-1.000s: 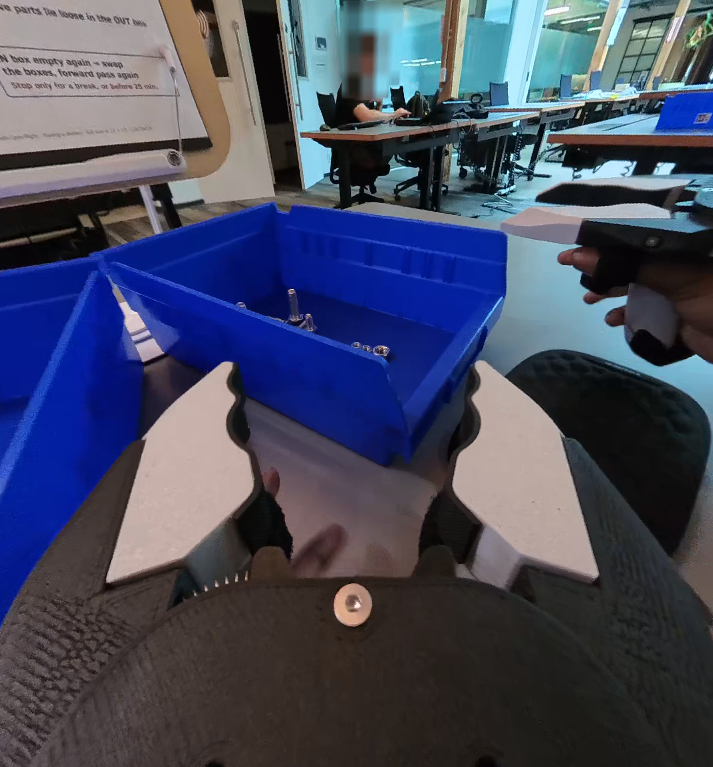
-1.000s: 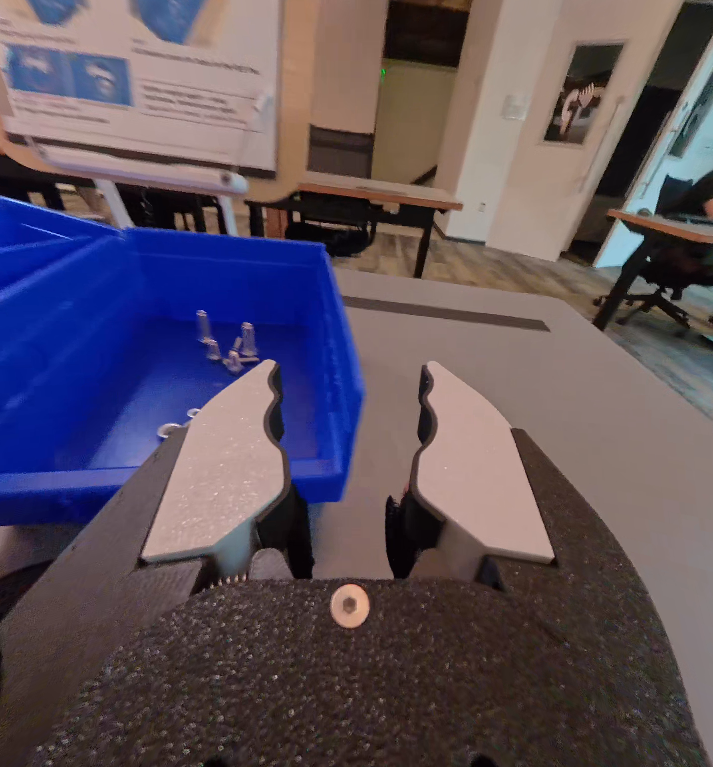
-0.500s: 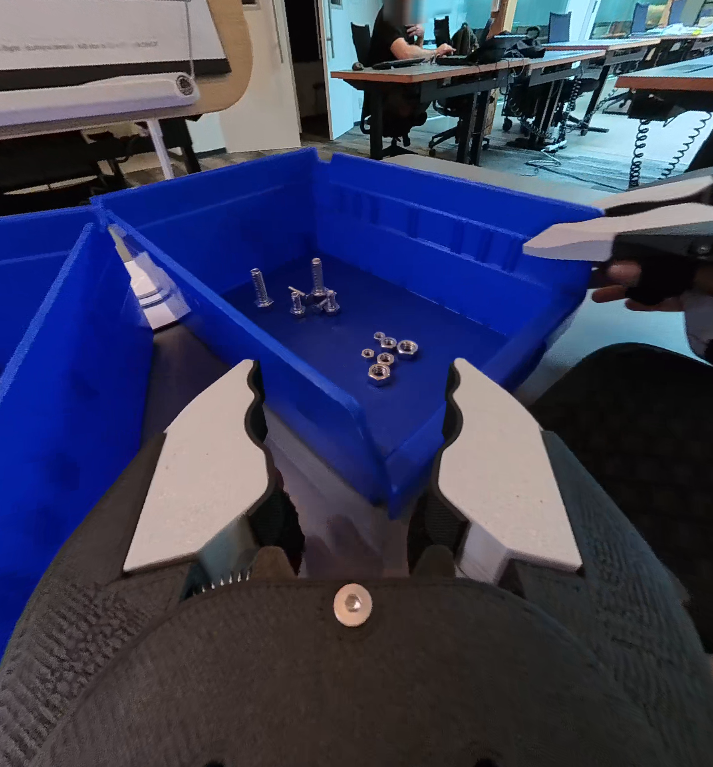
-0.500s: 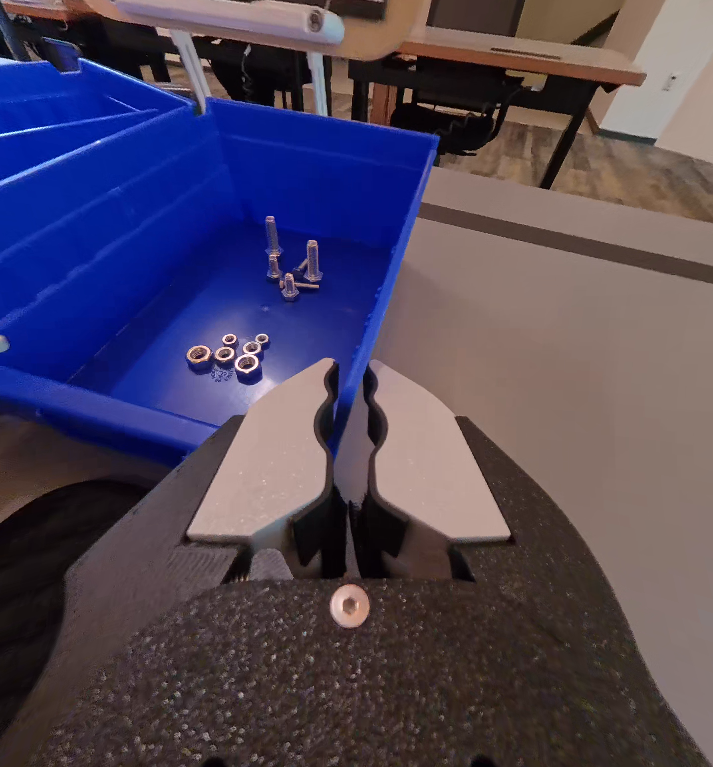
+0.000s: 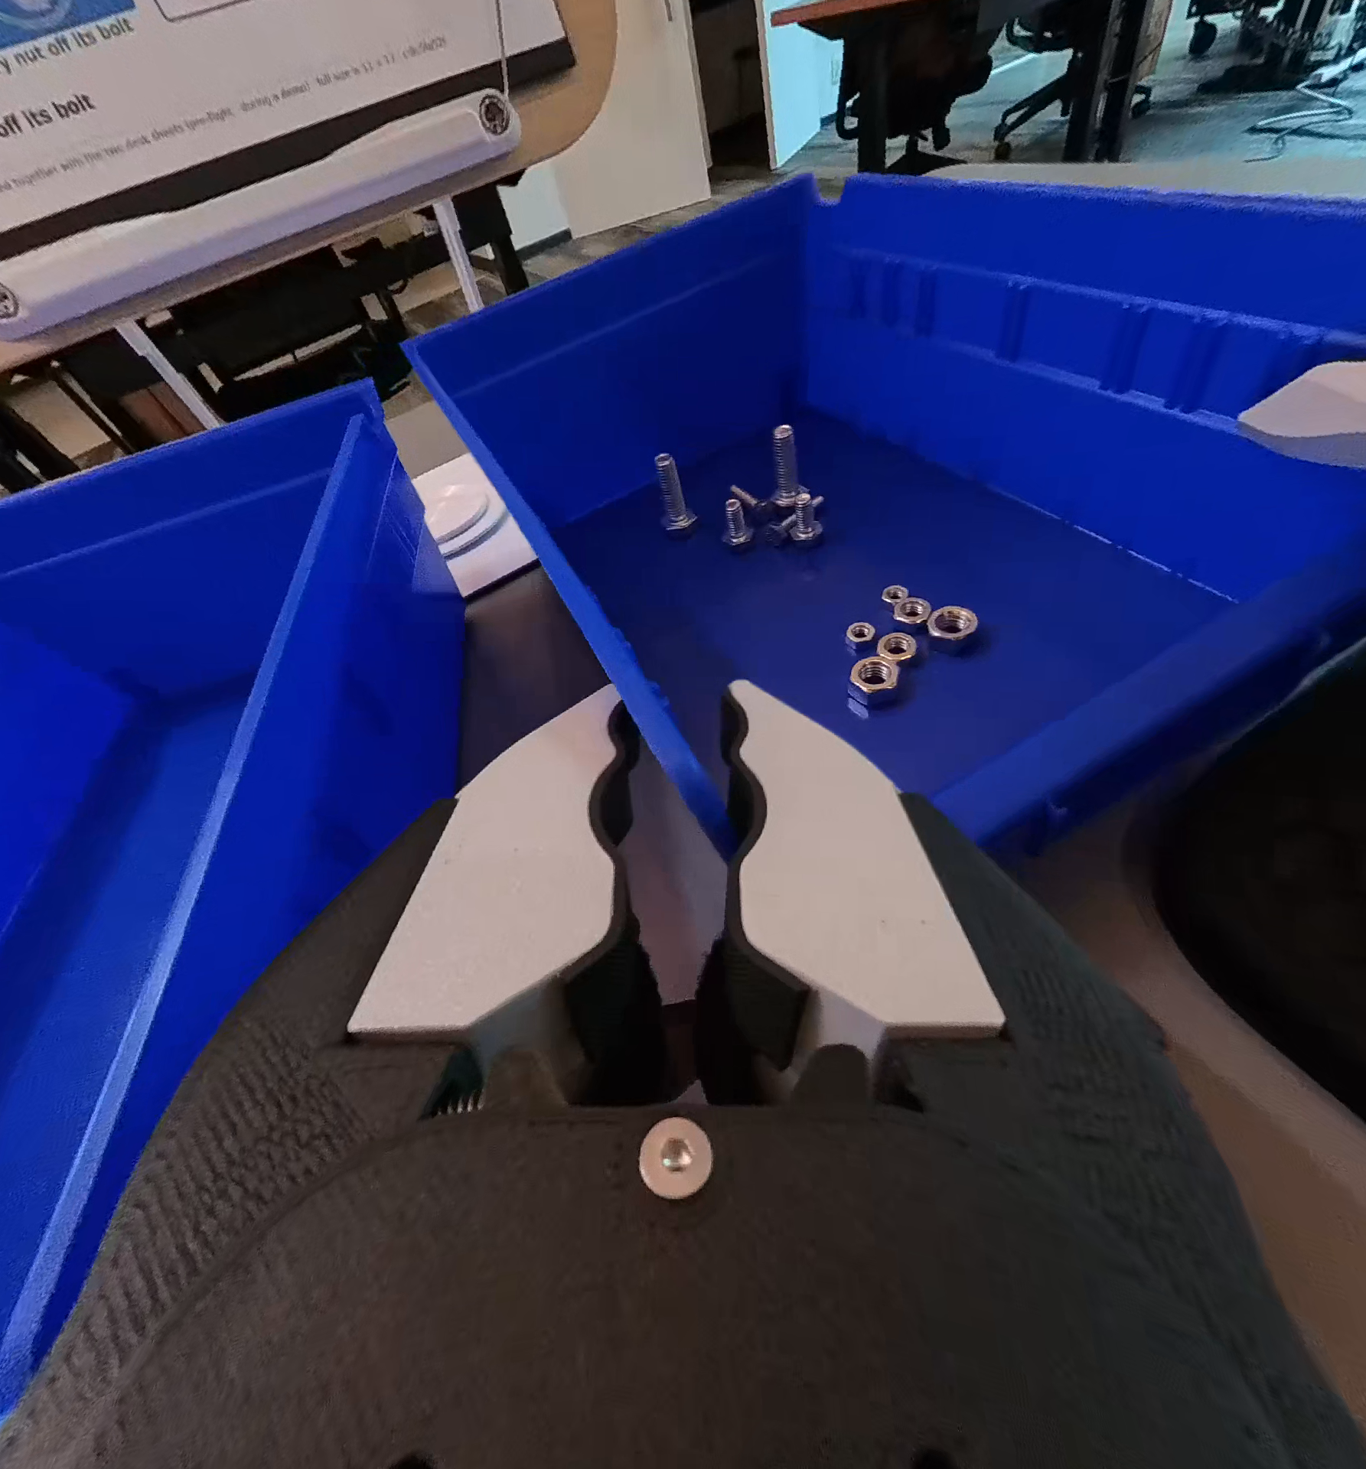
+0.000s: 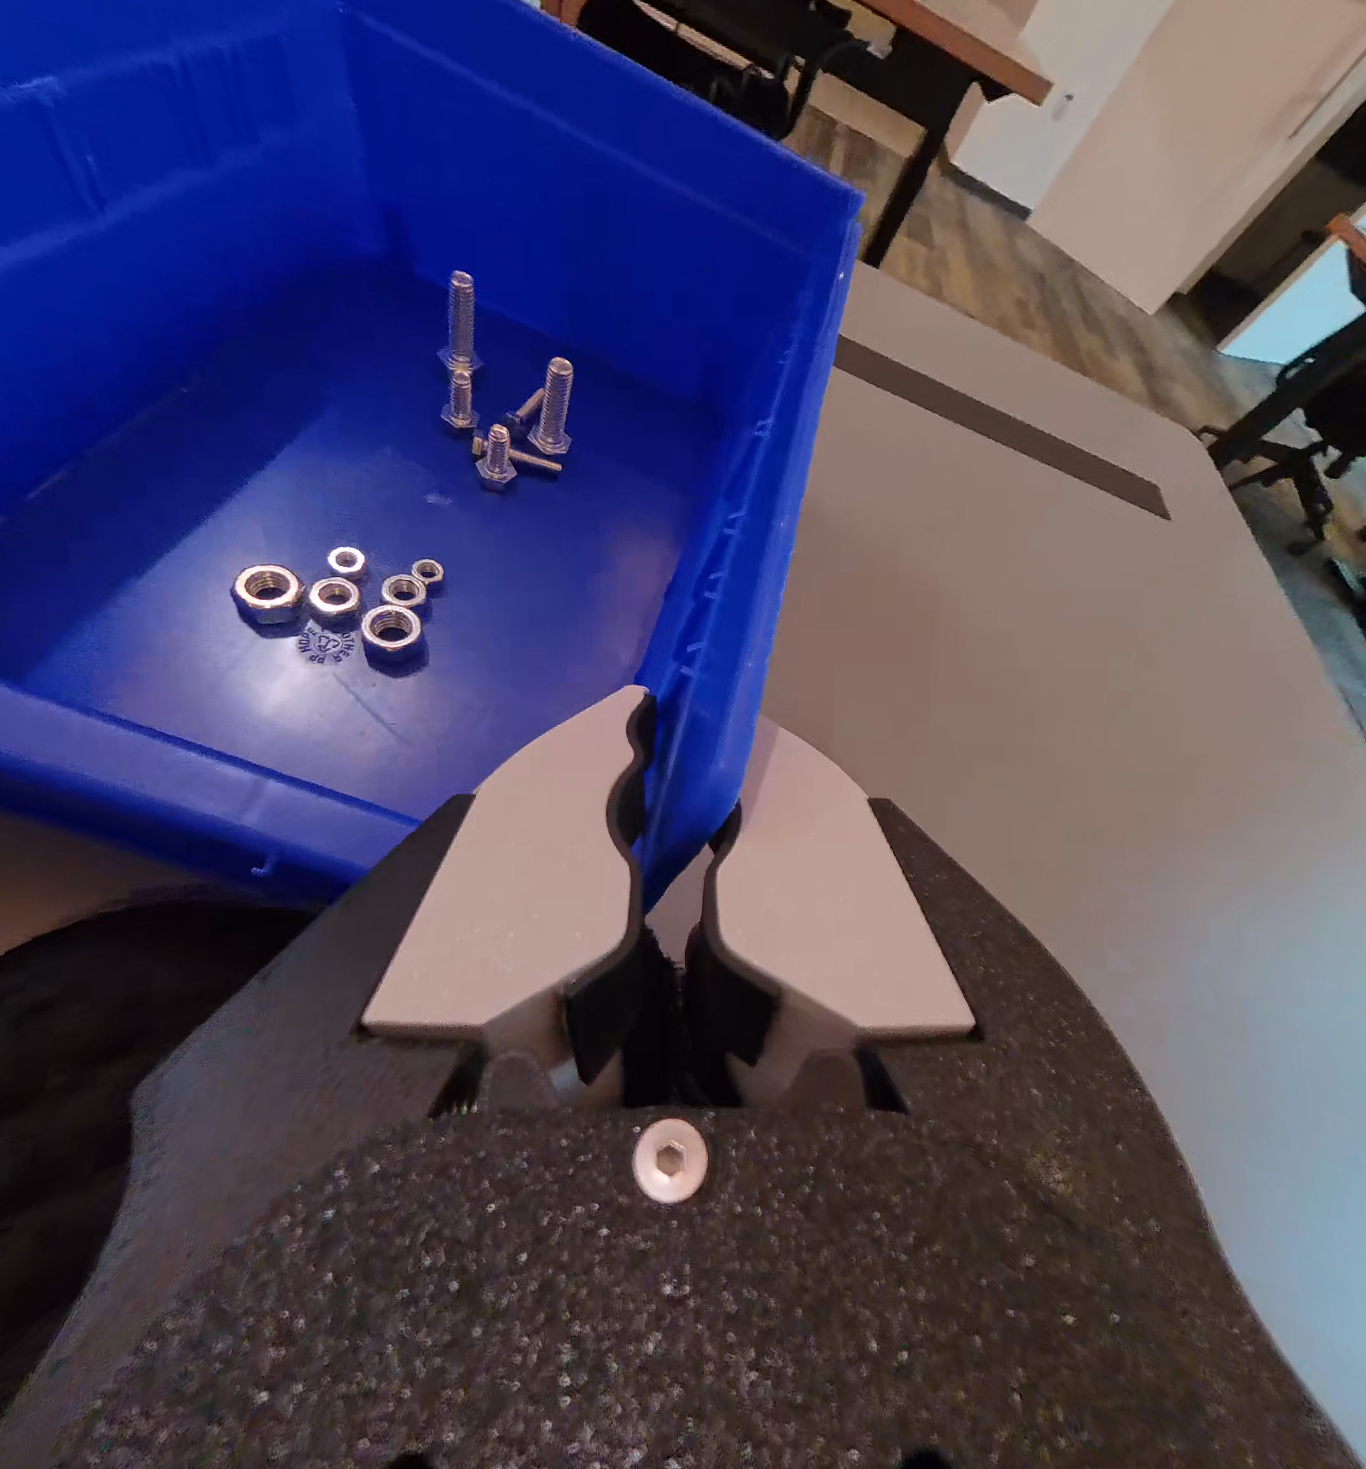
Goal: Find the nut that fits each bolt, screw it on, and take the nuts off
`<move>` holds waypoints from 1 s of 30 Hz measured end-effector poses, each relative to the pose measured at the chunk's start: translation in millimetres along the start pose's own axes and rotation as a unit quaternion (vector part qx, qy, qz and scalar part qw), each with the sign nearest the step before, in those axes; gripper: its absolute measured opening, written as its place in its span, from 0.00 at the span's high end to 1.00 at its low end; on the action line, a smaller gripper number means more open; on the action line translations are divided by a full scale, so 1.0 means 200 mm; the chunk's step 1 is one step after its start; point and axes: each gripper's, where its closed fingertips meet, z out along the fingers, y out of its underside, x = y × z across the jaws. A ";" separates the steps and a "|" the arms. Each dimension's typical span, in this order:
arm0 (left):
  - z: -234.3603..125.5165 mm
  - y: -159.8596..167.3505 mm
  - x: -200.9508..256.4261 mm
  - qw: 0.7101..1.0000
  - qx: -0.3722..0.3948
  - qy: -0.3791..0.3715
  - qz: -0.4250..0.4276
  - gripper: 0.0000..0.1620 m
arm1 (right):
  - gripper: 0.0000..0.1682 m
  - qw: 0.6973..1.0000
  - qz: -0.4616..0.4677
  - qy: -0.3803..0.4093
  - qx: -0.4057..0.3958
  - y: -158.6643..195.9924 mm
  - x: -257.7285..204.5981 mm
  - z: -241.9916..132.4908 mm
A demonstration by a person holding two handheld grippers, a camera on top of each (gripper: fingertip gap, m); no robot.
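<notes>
Nuts (image 6: 335,596) and bolts (image 6: 496,397) lie loose in my blue bin (image 5: 1061,334), moulded mark on its floor; my left gripper (image 5: 673,763) and right gripper (image 6: 691,763) each pinch a side wall, ahead a printed sign (image 5: 210,87)

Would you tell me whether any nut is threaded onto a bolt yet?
None: six silver hex nuts lie loose, apart from the silver bolts.

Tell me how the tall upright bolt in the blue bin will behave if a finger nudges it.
The tallest bolt stands on its narrow head, so it would probably tip. Once down, its round shank may roll on the blue bin floor, which looks smooth.
</notes>
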 end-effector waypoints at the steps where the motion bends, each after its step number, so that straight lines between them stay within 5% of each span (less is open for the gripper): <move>1: -0.01 -0.01 0.01 1.000 0.002 0.003 0.002 0.89 | 0.95 1.000 0.000 0.010 0.001 0.00 0.01 -0.03; 16: -0.43 -0.34 -0.10 0.997 0.075 -0.002 0.010 0.89 | 0.96 0.995 -0.032 0.069 0.063 -0.44 -0.03 -0.53; 30: -0.99 -0.29 -0.92 0.973 0.058 -0.220 0.046 0.89 | 0.95 0.972 -0.057 -0.104 0.202 -1.09 -0.84 -0.30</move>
